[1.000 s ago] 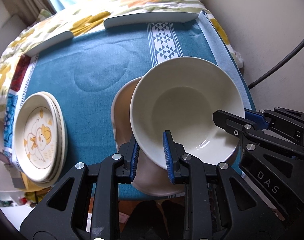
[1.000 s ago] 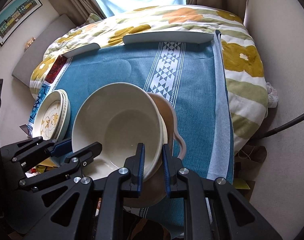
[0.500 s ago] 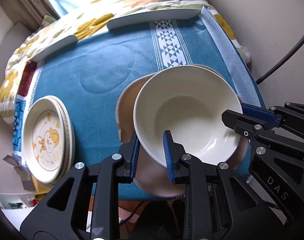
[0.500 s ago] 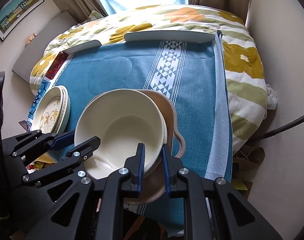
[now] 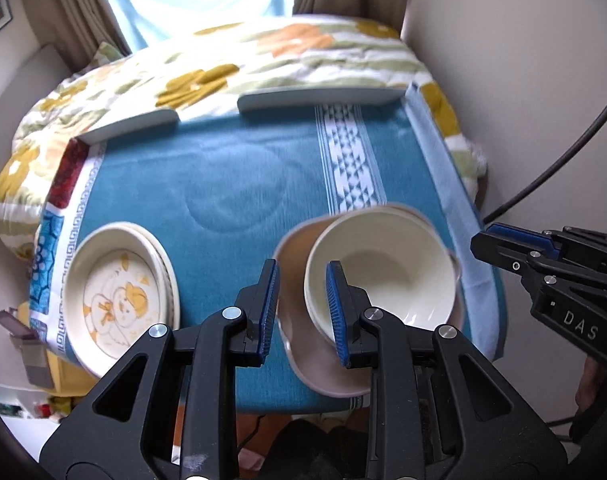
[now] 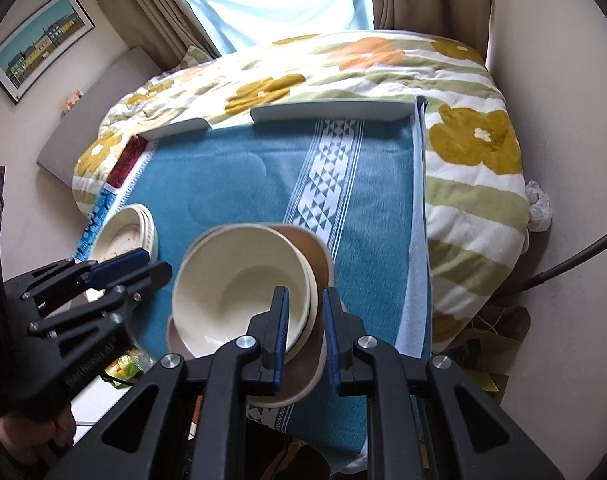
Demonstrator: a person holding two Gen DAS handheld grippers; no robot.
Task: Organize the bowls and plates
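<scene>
Two bowls sit nested at the near edge of the blue cloth (image 5: 223,184): a cream bowl (image 5: 383,276) rests upright inside a wider tan bowl (image 5: 293,252), whose rim shows on the left, far and near sides; the tan bowl's near lip reaches to the cloth's edge or just past it.

Plates: a stack of cream plates (image 5: 119,296) lies at the left edge of the cloth, apart from the bowls; the top plate bears a cartoon figure in yellow.

Left gripper (image 5: 302,264): pointed steeply down over the left side of the bowls; its blue pads (image 5: 269,312) are drawn nearly together, with only a narrow gap; the left walls of both bowls show through that gap, lower down and blurred; no grip on either is evident.

Right gripper (image 6: 305,290): pointed steeply down over the right side of the same bowls; its jaws are likewise almost closed; the cream bowl's right rim and a strip of the tan bowl show between the pads, with no clamping visible; it holds nothing that can be seen.

Each gripper appears at the edge of the other's view, flanking the bowls; part of a hand (image 6: 35,432) shows under the left tool.

Surroundings: two pale curved rails (image 5: 319,98) bound the far edge of the cloth; a floral quilt (image 6: 383,60) lies beyond and to the right; a framed picture (image 6: 39,44) hangs on the left wall; a black cable (image 5: 563,160) runs down the right wall.
</scene>
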